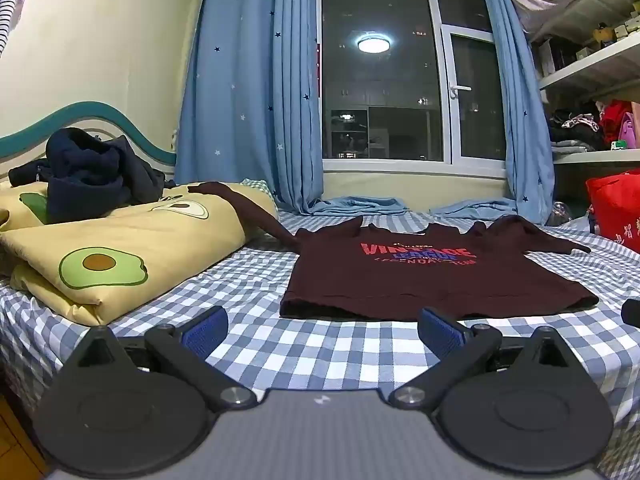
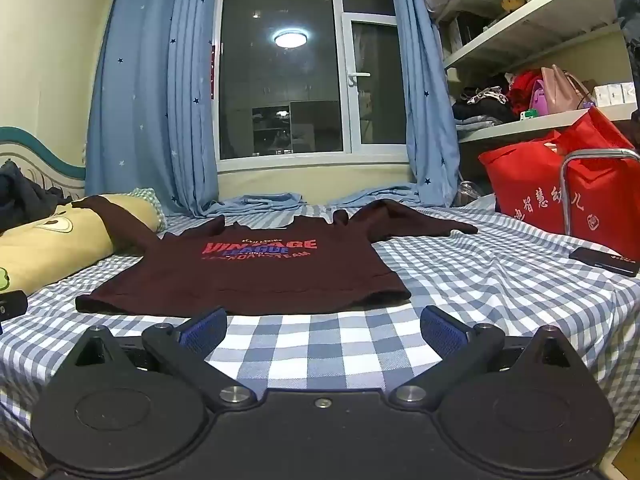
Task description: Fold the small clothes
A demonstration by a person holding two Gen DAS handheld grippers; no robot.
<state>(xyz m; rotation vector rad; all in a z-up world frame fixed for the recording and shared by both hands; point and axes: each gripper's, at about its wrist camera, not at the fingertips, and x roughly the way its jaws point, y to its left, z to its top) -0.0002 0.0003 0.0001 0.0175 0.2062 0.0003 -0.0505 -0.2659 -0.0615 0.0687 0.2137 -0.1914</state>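
Checked bedsheet (image 1: 248, 288) carries a maroon shirt (image 1: 400, 280) lying flat, sleeves spread. Both the left tool (image 1: 322, 326) and right tool (image 2: 324, 326) gape wide, empty, just short of its hem

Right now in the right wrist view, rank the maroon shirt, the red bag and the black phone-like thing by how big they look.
1. Maroon printed long-sleeved shirt, spread flat on the bed.
2. Red fabric bag with white characters, partly cut off at the frame edge.
3. Flat black phone-like object, clearly smallest.

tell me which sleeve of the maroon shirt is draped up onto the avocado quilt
The shirt's long left-side sleeve, seen from the grippers, climbs onto the avocado quilt; the other sleeve lies flat on the checked sheet.
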